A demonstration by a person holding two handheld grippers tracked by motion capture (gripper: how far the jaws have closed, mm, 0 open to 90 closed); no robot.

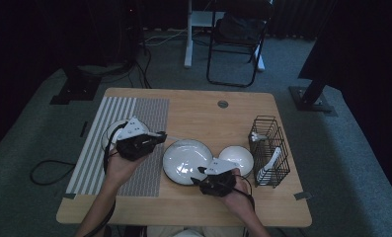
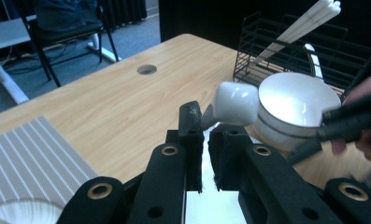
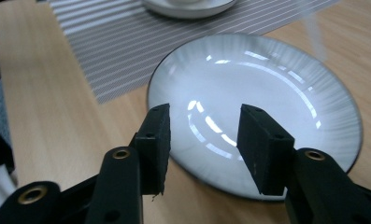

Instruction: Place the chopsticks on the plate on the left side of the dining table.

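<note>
Item: table-setting in progress, white spoon being carried, plate being approached.

Left gripper [image 2: 205, 140] is clenching a white ceramic spoon [image 2: 234, 103] by its handle, bowl end jutting forward over the wooden table [image 1: 193, 106], likely for placing beside the dishes. Right gripper [image 3: 204, 144] is standing parted and holding nothing above the grey plate [image 3: 267, 93], seemingly lining up on its near rim. White bowl [image 2: 297, 105] and wire rack [image 1: 269, 150] are standing beyond; striped placemat [image 1: 129, 123] is lying at the left.

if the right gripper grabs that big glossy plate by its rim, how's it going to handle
The plate looks glazed and glossy, so its rim would probably be slippery between the right gripper jaws. It seems ceramic: likely heavy for its size and apt to chip if dropped. Being wide and shallow, held at one edge it would probably sag and tilt.
</note>
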